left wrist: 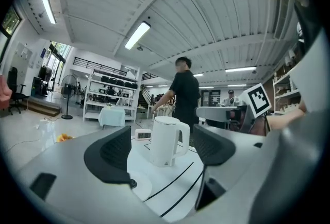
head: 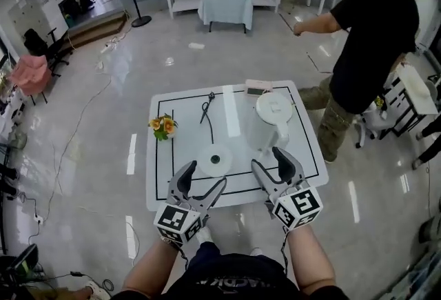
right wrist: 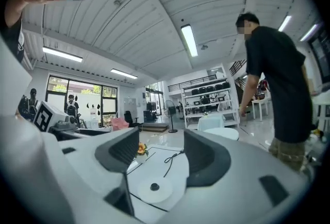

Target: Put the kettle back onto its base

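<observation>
Kettle (head: 273, 116): white, upright on the right half of the counter (head: 306, 154), off its base, with its handle turned toward the near edge. Neither tool grips it.
Base (head: 215, 159): flat white disc with a dark centre stud. It lies left of the kettle and nearer the front, apart from it.
Left tool (head: 205, 178): jaws spread wide with nothing between the pads, tips over the front of the counter just beside the base. Its own view looks between the jaws at the kettle ahead, untouched.
Right tool (head: 267, 159): jaws wide and empty, tips near the kettle's handle side. Its own view looks across at the base.
Edges: a black line (head: 171, 154) frames the work area. Kettle and base both sit inside it, the base close to the front line.
Open room: a stretch of white counter lies between kettle and base. The flowers (head: 163, 126) at the left edge, the black cord (head: 207, 111) at the far side and a small clock (head: 258, 90) behind the kettle are all well apart from the base.
Bystander (head: 372, 23): stands off the counter's far right corner.
</observation>
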`<state>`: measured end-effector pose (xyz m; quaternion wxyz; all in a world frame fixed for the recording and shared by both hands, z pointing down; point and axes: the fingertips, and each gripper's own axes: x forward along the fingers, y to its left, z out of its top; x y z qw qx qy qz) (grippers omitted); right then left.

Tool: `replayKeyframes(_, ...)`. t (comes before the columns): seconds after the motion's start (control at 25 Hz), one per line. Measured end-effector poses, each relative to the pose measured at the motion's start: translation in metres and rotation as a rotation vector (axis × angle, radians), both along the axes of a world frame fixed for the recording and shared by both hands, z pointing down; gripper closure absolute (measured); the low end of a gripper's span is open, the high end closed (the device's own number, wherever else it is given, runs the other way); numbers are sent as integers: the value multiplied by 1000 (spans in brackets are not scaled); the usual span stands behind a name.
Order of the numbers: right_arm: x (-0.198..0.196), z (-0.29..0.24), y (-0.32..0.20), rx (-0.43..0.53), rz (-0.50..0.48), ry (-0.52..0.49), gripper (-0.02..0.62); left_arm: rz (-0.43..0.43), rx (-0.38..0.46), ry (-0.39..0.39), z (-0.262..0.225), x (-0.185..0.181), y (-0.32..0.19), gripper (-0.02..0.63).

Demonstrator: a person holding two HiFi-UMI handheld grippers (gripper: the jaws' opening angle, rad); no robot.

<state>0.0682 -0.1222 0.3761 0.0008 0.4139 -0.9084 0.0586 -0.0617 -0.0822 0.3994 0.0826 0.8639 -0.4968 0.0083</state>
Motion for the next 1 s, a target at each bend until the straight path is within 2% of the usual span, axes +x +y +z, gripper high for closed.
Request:
replayKeyframes(0.52,-16,-12,-33,6,245,18,341,214,-10,15,-1,-34,-54,242)
replayKeyframes(1.0,-18,-26,-30,51,382,40,341,349,43,23,-15,-40,-58,242)
